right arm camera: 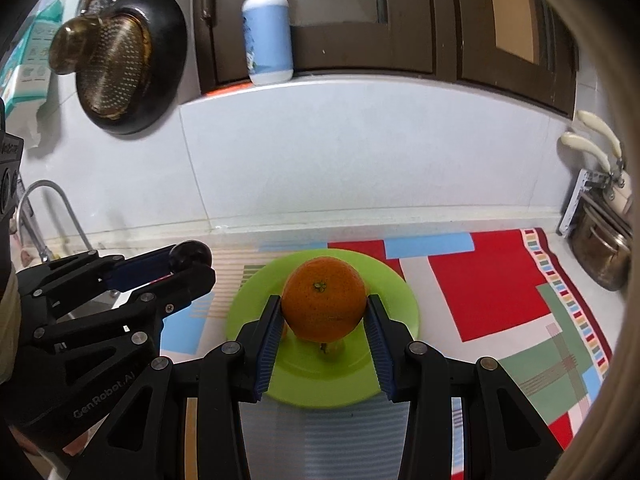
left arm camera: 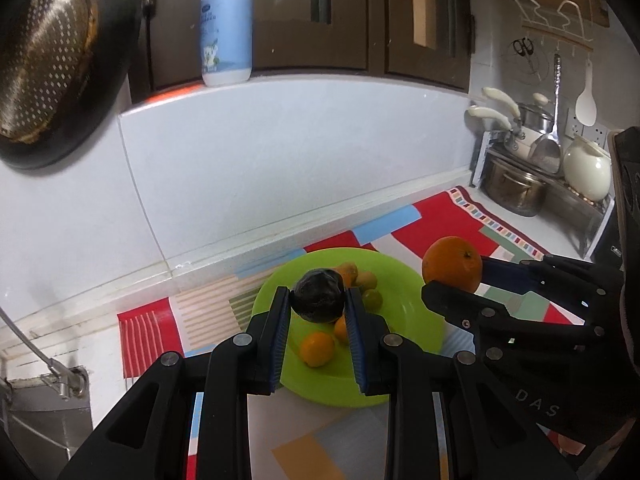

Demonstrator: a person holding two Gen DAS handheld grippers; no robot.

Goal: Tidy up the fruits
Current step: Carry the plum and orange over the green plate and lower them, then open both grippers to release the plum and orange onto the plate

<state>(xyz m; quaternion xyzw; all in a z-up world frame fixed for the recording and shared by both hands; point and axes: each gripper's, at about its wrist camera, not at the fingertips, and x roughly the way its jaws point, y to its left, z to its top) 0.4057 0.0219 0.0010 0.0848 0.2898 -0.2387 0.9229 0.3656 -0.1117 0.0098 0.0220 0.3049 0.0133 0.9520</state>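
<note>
Left gripper (left arm camera: 318,300) jaws pinch a dark wrinkled fruit (left arm camera: 318,296), centre frame, above the green plate (left arm camera: 416,304). Right gripper (right arm camera: 324,312) jaws pinch an orange (right arm camera: 324,300), also over the plate. Small orange fruits (left arm camera: 317,349) lie on the plate, on a patterned mat (right arm camera: 488,292) covering the worktop.
</note>
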